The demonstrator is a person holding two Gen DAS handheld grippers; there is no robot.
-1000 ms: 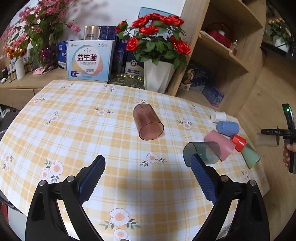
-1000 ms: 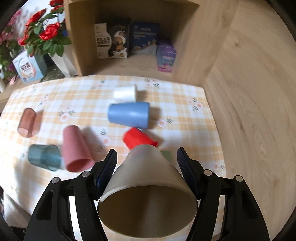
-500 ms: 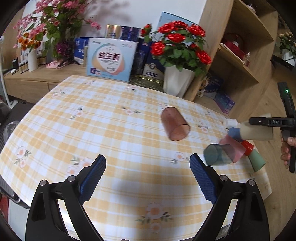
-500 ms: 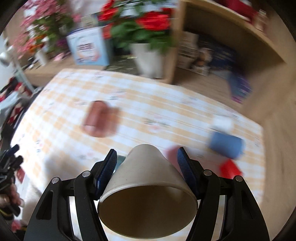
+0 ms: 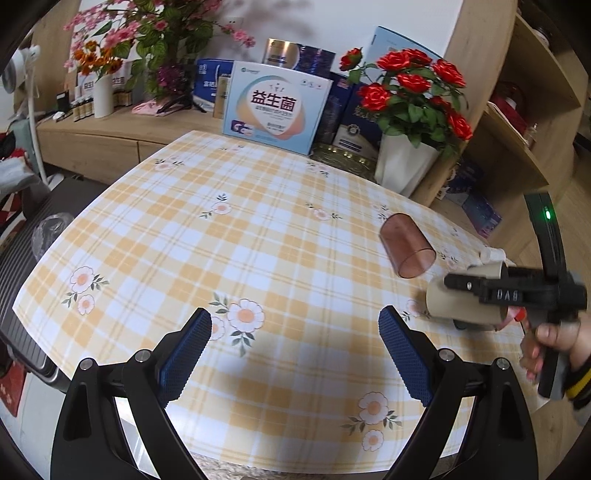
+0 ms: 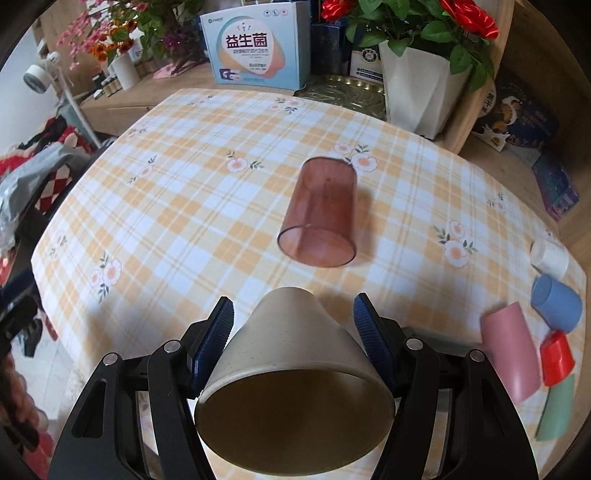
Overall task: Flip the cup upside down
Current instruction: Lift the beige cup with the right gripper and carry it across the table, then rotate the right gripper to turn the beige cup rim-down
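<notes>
- The desk (image 5: 229, 236) spreads wide and bare on its left.
- The right gripper (image 6: 295, 325), fingers clenched on the beige cup (image 6: 295, 373), has swung in above the desk, near the maroon tumbler (image 6: 319, 212).
- The left gripper (image 5: 295, 354) hovers, fingers released.

A white wall (image 5: 332, 26) backs a wooden sideboard (image 5: 110, 136) and a wooden shelf unit (image 5: 517, 122).
</notes>
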